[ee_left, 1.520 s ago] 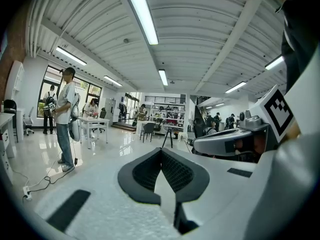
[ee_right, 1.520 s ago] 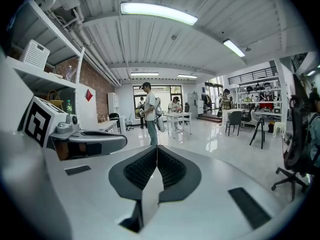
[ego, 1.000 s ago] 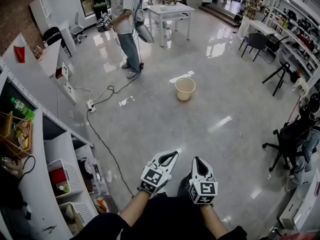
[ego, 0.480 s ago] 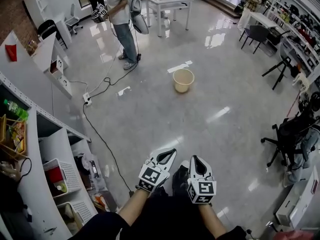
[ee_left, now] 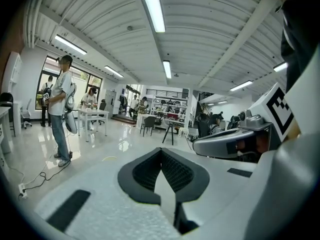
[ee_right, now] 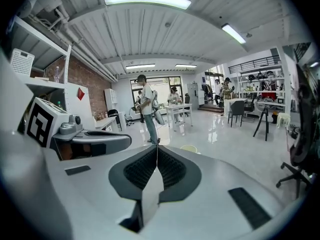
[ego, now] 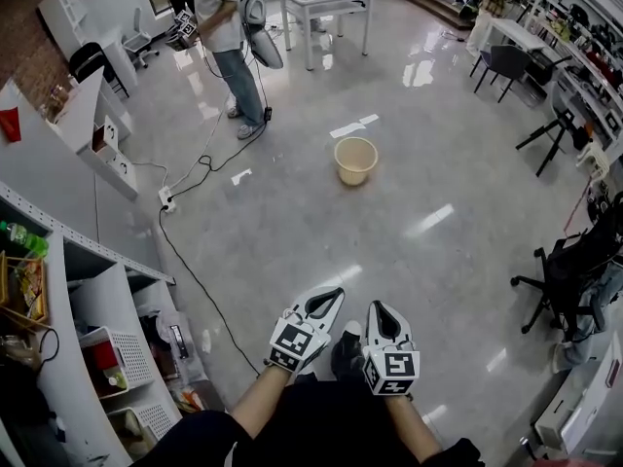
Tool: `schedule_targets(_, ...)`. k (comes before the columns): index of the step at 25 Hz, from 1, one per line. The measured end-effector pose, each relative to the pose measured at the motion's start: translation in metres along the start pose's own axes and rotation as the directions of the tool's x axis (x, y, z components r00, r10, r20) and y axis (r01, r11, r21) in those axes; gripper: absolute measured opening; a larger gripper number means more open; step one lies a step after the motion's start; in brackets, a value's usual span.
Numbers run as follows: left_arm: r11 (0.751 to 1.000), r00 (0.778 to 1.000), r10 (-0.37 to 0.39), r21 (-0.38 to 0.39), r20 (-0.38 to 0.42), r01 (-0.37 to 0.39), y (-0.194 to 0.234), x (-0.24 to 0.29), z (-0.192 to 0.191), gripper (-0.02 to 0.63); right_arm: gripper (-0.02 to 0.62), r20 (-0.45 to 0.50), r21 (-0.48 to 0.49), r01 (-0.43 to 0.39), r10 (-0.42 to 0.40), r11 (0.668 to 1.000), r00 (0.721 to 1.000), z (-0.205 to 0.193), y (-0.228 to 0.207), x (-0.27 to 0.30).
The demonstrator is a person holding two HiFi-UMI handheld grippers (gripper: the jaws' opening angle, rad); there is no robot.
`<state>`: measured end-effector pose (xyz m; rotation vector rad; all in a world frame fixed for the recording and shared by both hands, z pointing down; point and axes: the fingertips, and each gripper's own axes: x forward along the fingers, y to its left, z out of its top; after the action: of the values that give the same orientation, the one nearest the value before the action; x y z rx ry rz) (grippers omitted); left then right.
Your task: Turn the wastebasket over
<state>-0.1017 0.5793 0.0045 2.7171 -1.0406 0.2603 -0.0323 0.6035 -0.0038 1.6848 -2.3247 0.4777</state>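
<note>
A pale yellow, round plastic wastebasket point(ego: 355, 160) stood upright on the glossy grey floor point(ego: 292, 241), its smooth wall unmarked and its open mouth facing up; inside, only its own pale bottom showed. Well short of the wastebasket, on the wearer's side of it, the white moulded left gripper point(ego: 326, 305) had its jaws pressed together with nothing between them, the ribbed black pads meeting along one line; the white right gripper point(ego: 382, 319), just beside it and as far from the wastebasket, was likewise closed and empty; each carried a cube with black-and-white square markers; neither touched the wastebasket. In the right gripper view only the wastebasket's rim showed above the joined jaw tips. Left of the wastebasket a thin black cable point(ego: 200, 282) snaked over the floor from a white power strip point(ego: 165, 200); beyond it and to the left stood a person point(ego: 226, 37) in a pale shirt and blue jeans; beyond it, a white straight-legged table point(ego: 326, 3). Far to the wastebasket's left ran a white shelving unit point(ego: 107, 290), and in it a white perforated plastic basket point(ego: 134, 343) held a red item; to the wastebasket's right stood a black office chair point(ego: 565, 275).
</note>
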Motion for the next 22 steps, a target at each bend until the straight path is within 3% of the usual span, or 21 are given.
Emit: schedule_targets(22, 0.996, 0.996, 0.090, -0.013, -0.029, -0.091, 0.040, 0.150, 0.043, 0.009, 0.012, -0.019, -0.008, -0.099, 0.099, 0.995, 0.995, 0.055, -0.126, 0.101)
